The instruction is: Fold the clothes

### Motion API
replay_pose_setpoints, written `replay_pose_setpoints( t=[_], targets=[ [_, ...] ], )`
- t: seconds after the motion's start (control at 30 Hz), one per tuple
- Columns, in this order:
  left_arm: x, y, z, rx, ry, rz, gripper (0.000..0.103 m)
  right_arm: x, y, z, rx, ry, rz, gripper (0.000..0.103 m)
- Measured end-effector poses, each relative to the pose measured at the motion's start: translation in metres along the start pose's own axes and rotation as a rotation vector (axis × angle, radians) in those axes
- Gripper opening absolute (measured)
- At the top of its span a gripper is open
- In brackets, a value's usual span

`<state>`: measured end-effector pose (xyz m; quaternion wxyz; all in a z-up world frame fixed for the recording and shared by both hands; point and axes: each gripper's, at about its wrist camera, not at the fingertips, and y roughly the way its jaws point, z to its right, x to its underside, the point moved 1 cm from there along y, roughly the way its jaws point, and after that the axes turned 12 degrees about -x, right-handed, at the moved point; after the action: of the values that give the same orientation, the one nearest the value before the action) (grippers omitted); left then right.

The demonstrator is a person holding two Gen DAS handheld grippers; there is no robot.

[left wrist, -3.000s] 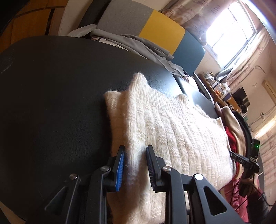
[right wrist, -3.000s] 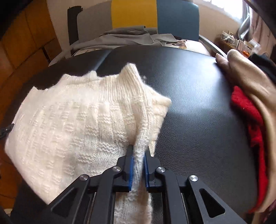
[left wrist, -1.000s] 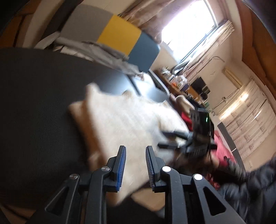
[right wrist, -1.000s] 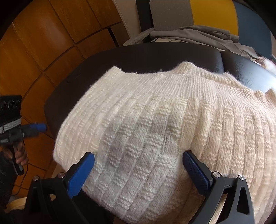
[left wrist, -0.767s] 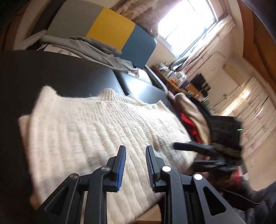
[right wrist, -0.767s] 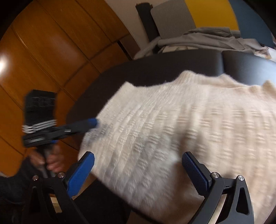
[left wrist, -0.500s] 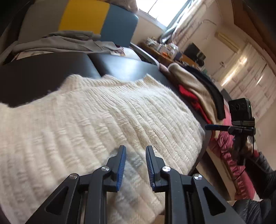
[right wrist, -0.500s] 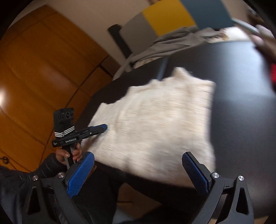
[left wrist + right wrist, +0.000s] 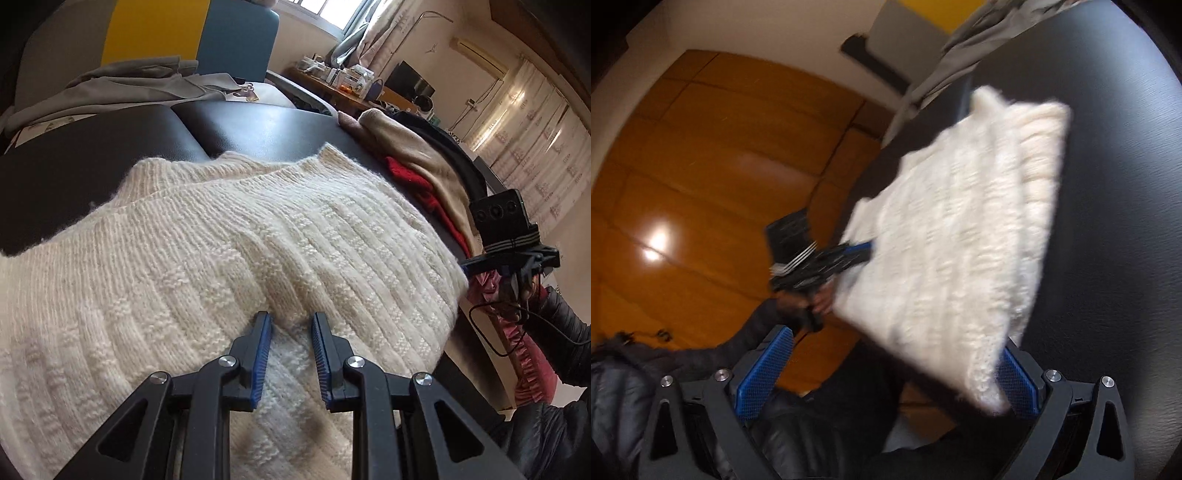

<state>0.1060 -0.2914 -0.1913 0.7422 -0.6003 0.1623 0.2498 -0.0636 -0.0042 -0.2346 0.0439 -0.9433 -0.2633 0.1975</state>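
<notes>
A cream knit sweater (image 9: 221, 240) lies folded on the black table (image 9: 74, 166). My left gripper (image 9: 291, 319) points down at its near part, tips touching the knit. Its jaws stand a little apart, and no fold is pinched between the pads. The right wrist view is blurred and tilted. There the sweater (image 9: 960, 229) is a rectangle and my left gripper (image 9: 849, 254) sits at its left edge. My right gripper (image 9: 895, 341) is wide open, the sweater's near corner just in front of its right pad (image 9: 1019, 380). It also appears as the right gripper (image 9: 480, 260) at the sweater's right edge.
A pile of beige, red and black clothes (image 9: 413, 155) lies on the table's right side. A grey garment (image 9: 129, 85) is draped over a grey, yellow and blue chair (image 9: 236, 33) behind the table. Wooden panelling (image 9: 701, 166) stands on the left. A dark jacket sleeve (image 9: 701, 354) shows low down.
My left gripper swept from the sweater's left side to over its near part, and its tips now touch the knit. My right gripper swung and rolled back to the sweater's near right corner, staying wide open.
</notes>
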Motion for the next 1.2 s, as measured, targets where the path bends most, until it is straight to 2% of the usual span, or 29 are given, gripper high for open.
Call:
replay_pose_setpoints(
  t=[0.07, 0.13, 0.17, 0.2, 0.37, 0.47, 0.53, 0.63, 0.73, 0.83, 0.97, 1.03, 1.2],
  targets=[
    [-0.002, 0.001, -0.003, -0.004, -0.007, 0.002, 0.022, 0.009, 0.008, -0.005, -0.046, 0.014, -0.09, 0.103],
    [-0.003, 0.001, -0.004, -0.012, -0.008, 0.007, 0.022, 0.023, 0.022, -0.002, -0.002, 0.047, -0.218, 0.102],
    [-0.002, 0.001, -0.002, -0.018, 0.0, 0.015, 0.022, 0.029, 0.028, -0.003, 0.061, 0.033, -0.275, 0.099],
    [0.0, 0.0, -0.002, -0.022, 0.0, 0.025, 0.022, 0.032, 0.028, -0.005, 0.081, 0.038, -0.279, 0.097],
    [0.009, -0.007, -0.005, -0.018, -0.039, 0.062, 0.022, 0.043, 0.031, -0.012, 0.174, 0.06, -0.264, 0.092],
    [0.002, -0.014, -0.003, -0.041, -0.044, 0.08, 0.022, 0.044, 0.034, -0.023, 0.254, 0.056, -0.256, 0.091],
    [-0.003, -0.021, -0.002, -0.057, -0.041, 0.097, 0.023, 0.039, 0.031, -0.038, 0.356, 0.045, -0.235, 0.092],
    [-0.014, -0.03, -0.008, -0.066, -0.04, 0.129, 0.024, 0.021, 0.018, -0.07, 0.474, -0.029, -0.138, 0.092],
    [-0.026, -0.032, -0.015, -0.089, -0.034, 0.153, 0.025, -0.01, 0.022, -0.114, 0.521, -0.212, 0.004, 0.1],
    [-0.037, -0.026, -0.023, -0.125, -0.016, 0.145, 0.025, -0.036, 0.061, -0.136, 0.592, -0.408, 0.015, 0.102],
    [-0.049, -0.013, -0.038, -0.17, 0.004, 0.128, 0.025, -0.076, 0.123, -0.111, 0.639, -0.469, -0.069, 0.101],
    [-0.054, -0.005, -0.049, -0.189, -0.01, 0.116, 0.025, -0.095, 0.147, -0.092, 0.64, -0.445, -0.116, 0.101],
    [-0.046, 0.022, -0.08, -0.22, -0.08, 0.068, 0.026, -0.124, 0.169, -0.038, 0.76, -0.356, -0.148, 0.101]
  ],
)
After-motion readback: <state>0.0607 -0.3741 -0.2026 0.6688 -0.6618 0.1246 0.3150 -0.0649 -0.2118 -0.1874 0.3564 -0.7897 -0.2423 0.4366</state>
